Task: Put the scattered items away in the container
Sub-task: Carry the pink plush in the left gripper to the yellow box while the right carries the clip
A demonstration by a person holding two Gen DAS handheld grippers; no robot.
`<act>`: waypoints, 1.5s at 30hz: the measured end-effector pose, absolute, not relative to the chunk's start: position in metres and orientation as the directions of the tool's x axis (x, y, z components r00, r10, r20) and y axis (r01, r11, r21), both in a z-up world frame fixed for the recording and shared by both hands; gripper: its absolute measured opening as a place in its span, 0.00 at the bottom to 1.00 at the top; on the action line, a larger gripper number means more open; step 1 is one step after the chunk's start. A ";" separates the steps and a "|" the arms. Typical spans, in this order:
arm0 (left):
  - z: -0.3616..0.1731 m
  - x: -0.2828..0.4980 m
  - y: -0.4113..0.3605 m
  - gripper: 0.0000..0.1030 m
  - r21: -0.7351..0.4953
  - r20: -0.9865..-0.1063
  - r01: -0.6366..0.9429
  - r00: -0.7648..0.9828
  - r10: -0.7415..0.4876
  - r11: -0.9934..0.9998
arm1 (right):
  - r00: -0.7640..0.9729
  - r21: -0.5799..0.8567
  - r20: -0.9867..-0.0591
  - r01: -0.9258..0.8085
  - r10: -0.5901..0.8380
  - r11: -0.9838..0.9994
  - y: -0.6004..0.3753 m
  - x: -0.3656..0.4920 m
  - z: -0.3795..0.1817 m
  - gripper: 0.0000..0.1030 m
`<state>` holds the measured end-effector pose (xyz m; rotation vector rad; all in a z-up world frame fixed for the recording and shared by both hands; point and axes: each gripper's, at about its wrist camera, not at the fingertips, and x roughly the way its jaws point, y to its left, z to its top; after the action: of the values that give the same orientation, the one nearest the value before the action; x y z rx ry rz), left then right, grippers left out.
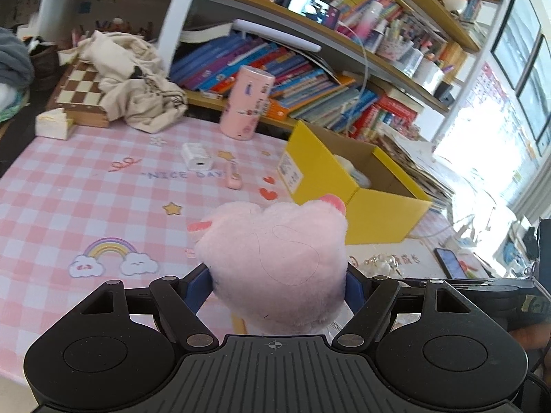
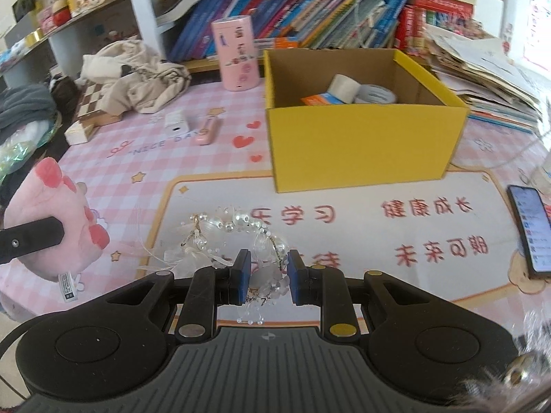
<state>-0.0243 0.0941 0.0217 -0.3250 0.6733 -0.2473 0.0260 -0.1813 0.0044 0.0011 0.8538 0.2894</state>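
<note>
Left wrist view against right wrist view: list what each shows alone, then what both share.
Only the left wrist view: the rainbow print on the tablecloth and the left gripper from behind, shut on the pink plush toy.
Only the right wrist view: tape rolls inside the box and the right gripper straddling the bead bracelet.
Both: yellow box, pink canister, white charger, phone.

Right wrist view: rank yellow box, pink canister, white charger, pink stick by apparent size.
1. yellow box
2. pink canister
3. white charger and pink stick: look alike, no ranking.
</note>
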 end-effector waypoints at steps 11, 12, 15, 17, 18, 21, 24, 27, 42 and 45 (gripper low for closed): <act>0.020 -0.013 0.068 0.75 -0.370 -0.575 0.184 0.725 -0.380 0.911 | 0.634 0.123 -0.745 -0.178 0.209 0.976 -0.209 0.022 0.004 0.20; 0.021 -0.012 0.066 0.75 -0.370 -0.576 0.186 0.723 -0.382 0.910 | 0.634 0.124 -0.745 -0.174 0.208 0.977 -0.211 0.022 0.004 0.20; 0.021 -0.007 0.057 0.75 -0.368 -0.579 0.199 0.715 -0.391 0.908 | 0.635 0.126 -0.745 -0.163 0.202 0.979 -0.219 0.024 0.004 0.20; 0.020 -0.004 0.051 0.75 -0.367 -0.582 0.208 0.709 -0.398 0.907 | 0.635 0.127 -0.747 -0.154 0.196 0.980 -0.225 0.025 0.004 0.20; 0.020 -0.002 0.047 0.75 -0.366 -0.583 0.213 0.706 -0.402 0.906 | 0.635 0.128 -0.748 -0.149 0.194 0.981 -0.228 0.026 0.003 0.20; 0.021 0.003 0.036 0.75 -0.363 -0.586 0.225 0.700 -0.409 0.904 | 0.635 0.130 -0.749 -0.137 0.188 0.982 -0.238 0.028 0.003 0.20; 0.021 0.009 0.024 0.75 -0.360 -0.589 0.233 0.694 -0.414 0.903 | 0.635 0.132 -0.750 -0.128 0.183 0.983 -0.249 0.032 0.003 0.20; 0.021 0.014 0.012 0.75 -0.357 -0.593 0.243 0.687 -0.420 0.902 | 0.635 0.134 -0.751 -0.120 0.180 0.984 -0.260 0.037 0.002 0.20; 0.024 0.044 -0.044 0.75 -0.335 -0.610 0.234 0.684 -0.399 0.913 | 0.623 0.147 -0.753 -0.151 0.209 0.978 -0.309 0.074 0.003 0.20; 0.025 0.051 -0.056 0.75 -0.326 -0.614 0.233 0.685 -0.393 0.916 | 0.621 0.152 -0.752 -0.162 0.220 0.975 -0.318 0.084 0.003 0.20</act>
<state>0.0508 -0.0562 0.0250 -0.2303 0.7383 -0.3539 0.0836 -0.3181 0.0030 0.0712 0.8734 0.2200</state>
